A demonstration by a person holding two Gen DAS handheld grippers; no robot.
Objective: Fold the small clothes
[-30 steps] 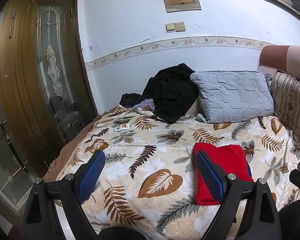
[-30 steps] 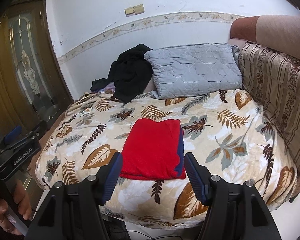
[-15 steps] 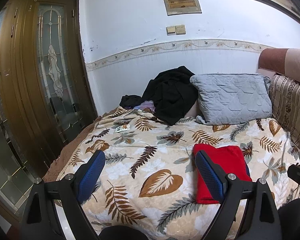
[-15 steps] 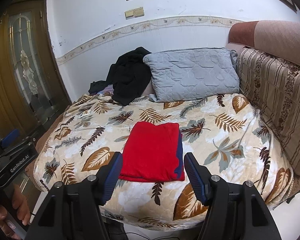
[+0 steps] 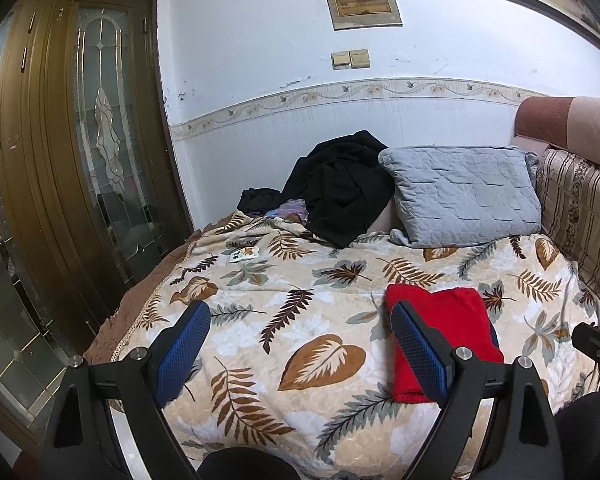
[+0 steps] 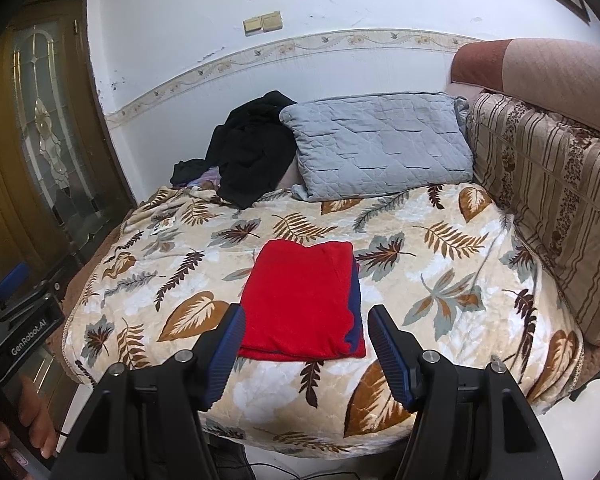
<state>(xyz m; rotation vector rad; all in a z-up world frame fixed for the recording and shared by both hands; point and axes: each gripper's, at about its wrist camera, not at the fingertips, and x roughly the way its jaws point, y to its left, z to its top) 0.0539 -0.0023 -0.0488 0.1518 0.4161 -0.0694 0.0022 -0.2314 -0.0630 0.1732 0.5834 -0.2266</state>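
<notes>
Risk: we judge the red garment (image 6: 304, 300) folded and done; a careless pass of either gripper could catch its near edge and undo the fold, or drag the slippery blanket (image 6: 440, 264) under it.
Garment: we see it lying flat mid-bed, a blue layer peeking out at its right edge.
Left gripper (image 5: 300, 354): spread wide, empty, touching nothing, off the bed's near edge.
Right gripper (image 6: 306, 354): spread wide, empty, clear of the cloth.
Pile: dark clothes (image 5: 340, 188) lie unfolded by the pillow (image 5: 464, 196).

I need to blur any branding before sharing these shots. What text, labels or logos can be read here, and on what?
"GenRobot.AI": white lettering on the body of the left gripper, seen in the right wrist view.
Wall plaque: print too small to read.
Small packet on the leaf-print blanket: print too blurred to read.
</notes>
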